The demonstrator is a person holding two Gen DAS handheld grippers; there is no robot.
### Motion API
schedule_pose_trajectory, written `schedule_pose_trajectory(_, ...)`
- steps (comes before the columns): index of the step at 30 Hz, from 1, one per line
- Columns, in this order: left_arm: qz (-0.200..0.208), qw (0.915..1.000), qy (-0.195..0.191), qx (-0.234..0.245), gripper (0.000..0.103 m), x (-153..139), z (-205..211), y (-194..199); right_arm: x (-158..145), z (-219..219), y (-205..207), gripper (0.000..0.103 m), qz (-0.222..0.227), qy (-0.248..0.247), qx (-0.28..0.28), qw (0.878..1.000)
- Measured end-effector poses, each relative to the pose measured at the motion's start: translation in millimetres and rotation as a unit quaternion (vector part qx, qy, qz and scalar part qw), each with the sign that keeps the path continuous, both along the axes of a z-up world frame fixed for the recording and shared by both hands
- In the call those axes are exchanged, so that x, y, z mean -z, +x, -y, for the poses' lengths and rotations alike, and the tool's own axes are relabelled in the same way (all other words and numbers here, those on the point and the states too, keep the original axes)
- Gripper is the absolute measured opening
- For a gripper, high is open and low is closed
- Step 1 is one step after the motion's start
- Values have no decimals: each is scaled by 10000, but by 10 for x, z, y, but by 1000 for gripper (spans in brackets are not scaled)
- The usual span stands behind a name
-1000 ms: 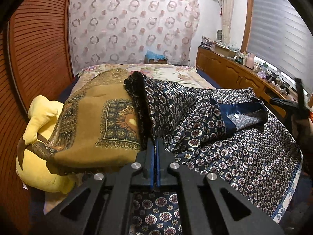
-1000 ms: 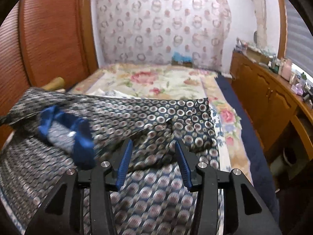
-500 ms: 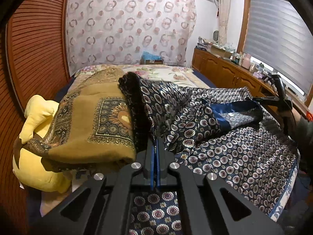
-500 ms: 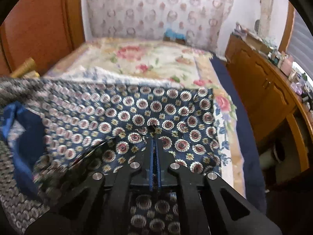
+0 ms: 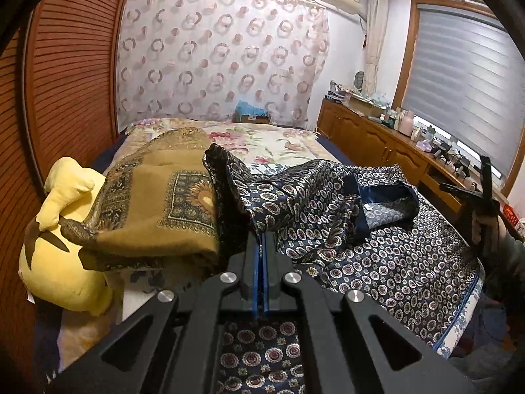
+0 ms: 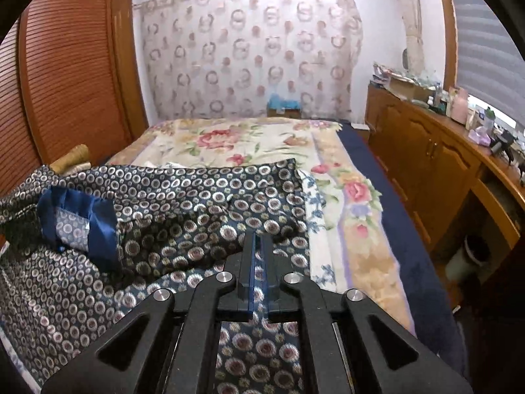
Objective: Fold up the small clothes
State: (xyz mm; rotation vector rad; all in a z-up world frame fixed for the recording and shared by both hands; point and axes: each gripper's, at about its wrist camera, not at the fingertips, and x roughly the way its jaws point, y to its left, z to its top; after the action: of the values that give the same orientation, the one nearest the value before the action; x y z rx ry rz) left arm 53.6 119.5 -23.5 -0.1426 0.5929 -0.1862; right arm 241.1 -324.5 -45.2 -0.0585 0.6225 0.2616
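A dark navy patterned garment (image 5: 377, 256) with a plain blue collar band (image 5: 380, 193) lies spread on the bed; it also shows in the right wrist view (image 6: 183, 216). My left gripper (image 5: 261, 239) is shut on a fold of the garment at its left side, lifting it slightly. My right gripper (image 6: 259, 239) is shut on the garment's cloth near its right edge, with a narrow gap between the pads. The right gripper also shows in the left wrist view (image 5: 482, 193), held by a hand at the bed's right side.
A folded mustard patterned cloth (image 5: 157, 203) and a yellow plush toy (image 5: 62, 262) lie left of the garment. The floral bedspread (image 6: 262, 144) stretches behind. A wooden sideboard (image 6: 426, 151) runs along the right, a slatted wooden wardrobe (image 5: 65, 75) on the left.
My right gripper went from open to shut on the garment's right edge and drew back a little. My left gripper stayed shut on its fold, and the garment shifted slightly.
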Motion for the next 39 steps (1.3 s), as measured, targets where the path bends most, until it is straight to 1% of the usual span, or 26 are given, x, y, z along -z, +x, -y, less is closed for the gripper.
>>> schedule_pose_trajectory(1, 1, 10000, -1, -4, 0, 6, 0, -17, -9, -53, 42, 20, -36, 4, -37, 10000)
schedule_pose_trajectory(2, -10, 10000, -2, -20, 0, 16, 14, -41, -18, -109, 89, 24, -69, 26, -83, 9999)
schedule_pose_trajectory(3, -25, 10000, 6, -28, 0, 24, 16, -41, -22, -189, 130, 31, -137, 86, -175, 9997)
schedule_pose_trajectory(4, -35, 10000, 17, -29, 0, 28, 17, -37, -12, -261, 177, 35, -205, 140, -262, 9993)
schedule_pose_trajectory(5, -54, 10000, 46, -38, 0, 39, 16, -30, -8, -354, 226, 35, -269, 185, -350, 9989)
schedule_pose_trajectory(7, -75, 9999, 68, -36, 0, 51, 27, -19, 2, -545, 314, 42, -387, 171, -401, 9983)
schedule_pose_trajectory(10, -91, 9999, 141, -22, 0, 78, 58, -20, 12, -830, 418, 44, -655, 320, -480, 9962)
schedule_pose_trajectory(13, -123, 9998, 185, 6, 0, 112, 86, -20, 19, -1109, 518, 44, -907, 248, -391, 9948)
schedule_pose_trajectory(17, -171, 9997, 171, 28, 0, 157, 83, -24, 126, -1365, 575, 44, -1130, -284, -359, 9925)
schedule_pose_trajectory(20, -178, 9996, 191, 53, 0, 180, 92, -45, 250, -1335, 521, 44, -1339, -445, -329, 9895)
schedule_pose_trajectory(22, -184, 9997, 182, 55, 0, 198, 85, -51, 329, -1235, 463, 44, -1478, -444, -299, 9876)
schedule_pose_trajectory(27, -229, 9997, 111, 11, 0, 247, 62, -26, 464, -1015, 311, 44, -1770, 16, -385, 9835)
schedule_pose_trajectory(29, -259, 9996, 130, 7, 0, 260, 70, -21, 476, -972, 252, 39, -1809, 186, -429, 9824)
schedule_pose_trajectory(30, -271, 9995, 133, 18, 0, 267, 69, -11, 482, -961, 220, 30, -1803, 219, -455, 9823)
schedule_pose_trajectory(31, -292, 9995, 144, 29, 0, 278, 73, -6, 484, -958, 186, 16, -1782, 223, -500, 9825)
schedule_pose_trajectory(32, -307, 9994, 154, 29, 0, 281, 74, 9, 484, -960, 142, 8, -1752, 224, -550, 9827)
schedule_pose_trajectory(34, -326, 9994, 147, 41, 0, 298, 64, 8, 468, -920, 17, 2, -1601, 289, -643, 9846)
schedule_pose_trajectory(39, -296, 9995, 68, 60, 0, 298, 40, -46, 383, -702, -395, 1, -1204, 546, -627, 9892)
